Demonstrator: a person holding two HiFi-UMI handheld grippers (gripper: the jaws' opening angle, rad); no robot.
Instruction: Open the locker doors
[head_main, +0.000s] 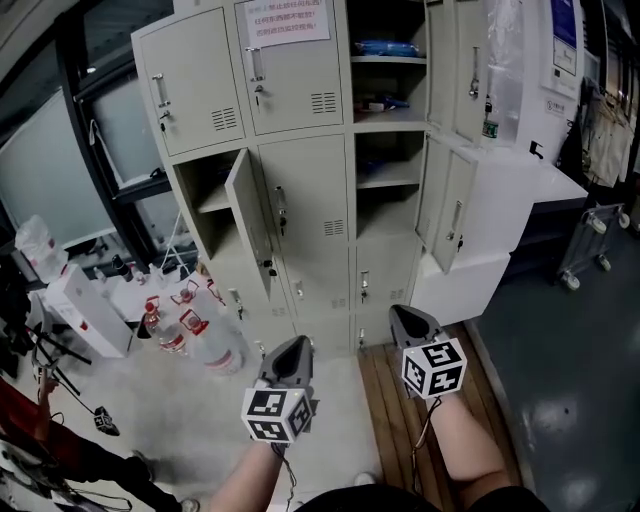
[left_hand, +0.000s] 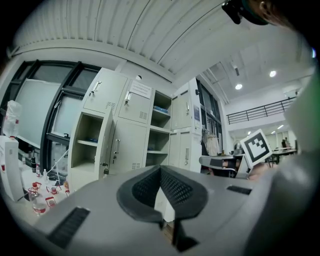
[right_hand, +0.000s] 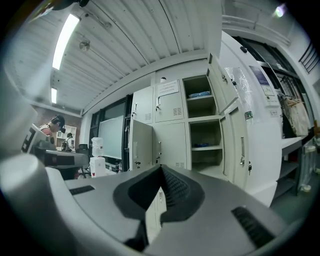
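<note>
L gripper (head_main: 293, 350): grey matte plastic shell, marker cube at its rear. Jaws fully together, dark grid-textured pads (left_hand: 176, 188) meeting in a V point, nothing between them. R gripper (head_main: 408, 320): same build, jaws likewise pressed closed & empty. Both sit apart from the locker bank (head_main: 300, 150), aimed at its lower front.

Locker bank: cream painted sheet metal, boxy, w/ flat rectangular doors, slotted vent louvres & slim chrome handles. The second-row door (head_main: 250, 215) at the bank's left edge stands ajar, hinged on its right, w/ a thin shelf inside. Right-column doors (head_main: 447, 205) are swung open, showing shelves w/ blue packets (head_main: 385, 47) on the top one. Centre doors (head_main: 305, 195) are closed. The top-centre door carries a white paper notice (head_main: 288, 22) w/ red print.

Clear plastic bottles (head_main: 215, 345) w/ red labels stand on the floor by the bank's lower left corner. A wood-plank strip (head_main: 385, 400) lies under the R gripper.
</note>
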